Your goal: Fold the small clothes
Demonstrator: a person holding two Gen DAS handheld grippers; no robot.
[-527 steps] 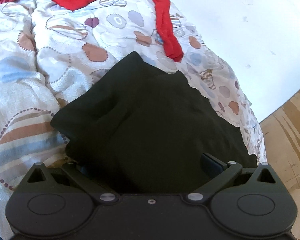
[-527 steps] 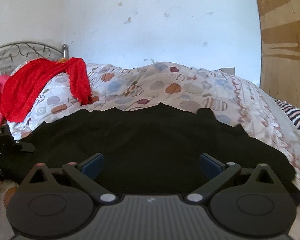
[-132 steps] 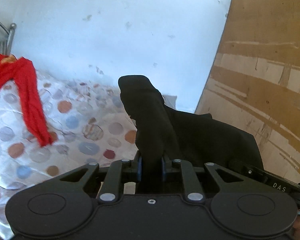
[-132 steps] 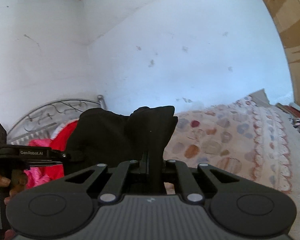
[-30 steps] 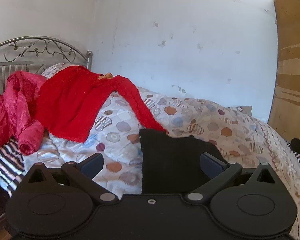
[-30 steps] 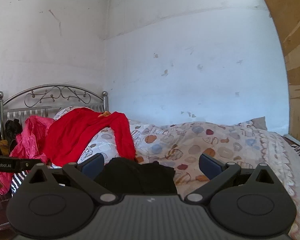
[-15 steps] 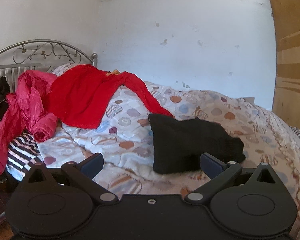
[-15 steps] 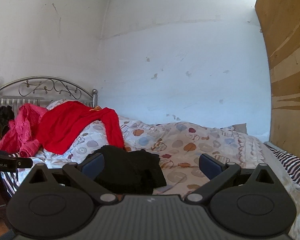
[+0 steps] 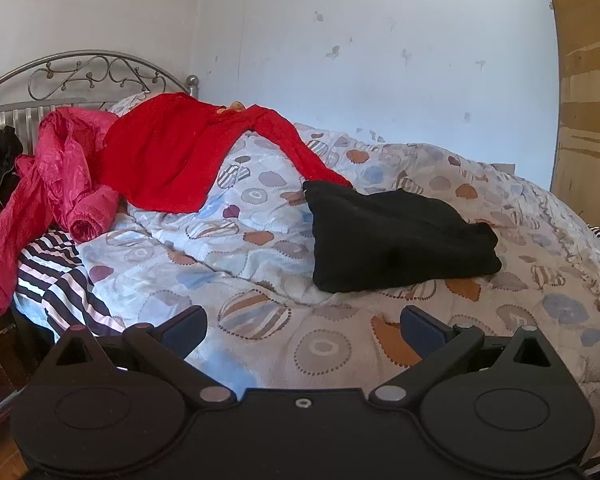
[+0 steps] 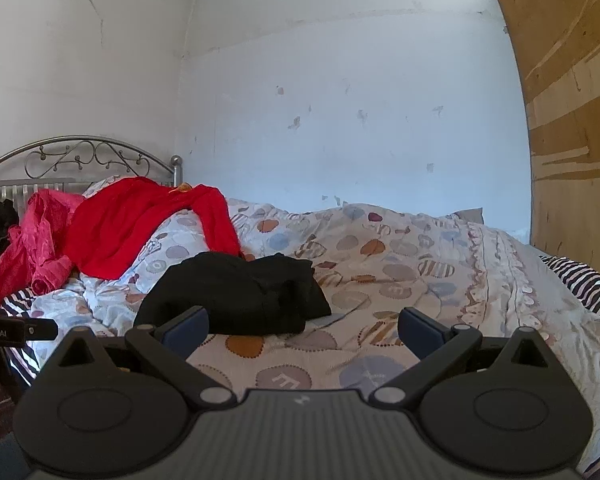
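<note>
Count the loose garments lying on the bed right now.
3: folded black garment mid-quilt; red top draped near the headboard; crumpled pink garment at the bed's left edge. Others may be hidden.

The left tool (image 9: pixel 302 330) is built of matte black plastic, with two round discs at 7 and 5 o'clock, silver pivot screws and a small centre bolt. Dark blue pads (image 9: pixel 186 326) are fitted on both fingers. The right tool (image 10: pixel 302 330) is made alike, but a ribbed grey centre panel carrying a small white mark is seen at 6 o'clock.
</note>
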